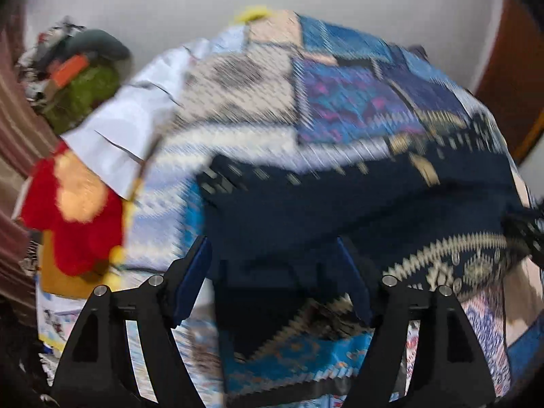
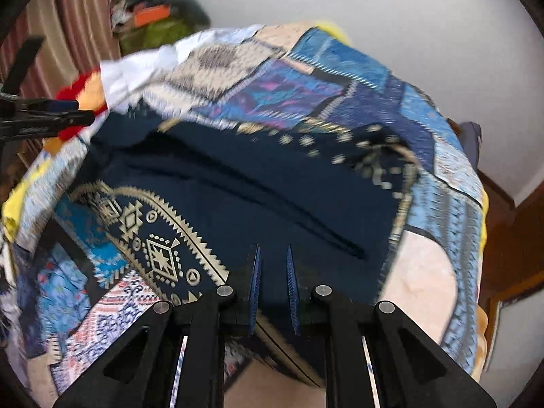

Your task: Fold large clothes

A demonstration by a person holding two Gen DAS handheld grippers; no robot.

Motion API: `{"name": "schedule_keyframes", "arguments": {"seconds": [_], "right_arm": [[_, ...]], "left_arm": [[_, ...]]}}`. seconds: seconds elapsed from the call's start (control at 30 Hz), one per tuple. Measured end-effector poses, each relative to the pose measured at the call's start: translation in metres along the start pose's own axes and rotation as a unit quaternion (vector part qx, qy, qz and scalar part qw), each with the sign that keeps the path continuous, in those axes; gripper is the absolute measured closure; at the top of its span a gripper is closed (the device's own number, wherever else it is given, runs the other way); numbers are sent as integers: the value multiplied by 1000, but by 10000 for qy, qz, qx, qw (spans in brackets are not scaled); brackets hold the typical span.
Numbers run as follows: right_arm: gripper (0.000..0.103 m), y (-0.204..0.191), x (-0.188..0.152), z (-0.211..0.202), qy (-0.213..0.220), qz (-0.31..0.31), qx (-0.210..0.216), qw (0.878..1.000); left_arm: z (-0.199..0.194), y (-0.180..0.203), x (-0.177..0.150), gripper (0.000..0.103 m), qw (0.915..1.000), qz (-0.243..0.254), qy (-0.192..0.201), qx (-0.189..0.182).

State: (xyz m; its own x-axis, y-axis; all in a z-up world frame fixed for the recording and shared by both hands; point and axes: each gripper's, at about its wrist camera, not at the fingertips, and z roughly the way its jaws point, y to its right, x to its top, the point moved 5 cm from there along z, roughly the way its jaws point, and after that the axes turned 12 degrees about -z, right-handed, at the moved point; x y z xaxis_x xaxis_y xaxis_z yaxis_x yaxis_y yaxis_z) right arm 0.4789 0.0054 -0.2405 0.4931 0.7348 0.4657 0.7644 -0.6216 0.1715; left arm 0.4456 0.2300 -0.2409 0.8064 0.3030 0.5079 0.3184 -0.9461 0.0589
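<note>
Left gripper (image 1: 273,278): jaws wide apart, navy cloth lying between them; grip not confirmed, view blurred.
Garment (image 2: 238,183): dark navy, gold woven border; lies spread on the quilt, creased, near edge by both grippers.
Handling: looks soft, limp, light; likely to sag and slide. Best taken at the hem or a corner, pinched through the border band.
Right gripper (image 2: 274,292): jaws narrowly parted, over the garment's near edge; cannot tell if cloth is caught.
Surface: patchwork quilt (image 2: 452,183), lumpy, padded.
Room: clothes heap (image 1: 78,78) left, striped curtain (image 2: 78,10), white wall (image 2: 425,34), wooden door (image 2: 513,255) right.
</note>
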Motion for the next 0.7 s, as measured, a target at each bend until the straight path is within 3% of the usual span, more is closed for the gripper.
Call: {"name": "schedule_keyframes", "arguments": {"seconds": [0.1,0.23,0.33,0.43,0.57,0.63,0.7], "right_arm": [[93,-7,6,30,-220,-70,-67,9997],[93,4,24,50,-164,93,39,9998],[93,19,42,61,-204,169,174,9995],[93,35,61,65,-209,187,200,9994],[93,71,90,49,131,735,-214,9970],[93,85,97,37,317,1027,-385,9935],[93,96,99,19,536,1146,-882,9880]], "left_arm": [[34,23,-25,23,9991,284,-322,-35],[76,39,-24,23,9971,503,-395,421],[87,37,8,23,9984,166,-360,396],[86,27,45,23,9972,123,-69,730],[72,-5,92,23,9924,-434,277,1114],[60,-14,102,23,9908,-586,431,1139],[42,-22,105,23,9906,-677,584,1033]]}}
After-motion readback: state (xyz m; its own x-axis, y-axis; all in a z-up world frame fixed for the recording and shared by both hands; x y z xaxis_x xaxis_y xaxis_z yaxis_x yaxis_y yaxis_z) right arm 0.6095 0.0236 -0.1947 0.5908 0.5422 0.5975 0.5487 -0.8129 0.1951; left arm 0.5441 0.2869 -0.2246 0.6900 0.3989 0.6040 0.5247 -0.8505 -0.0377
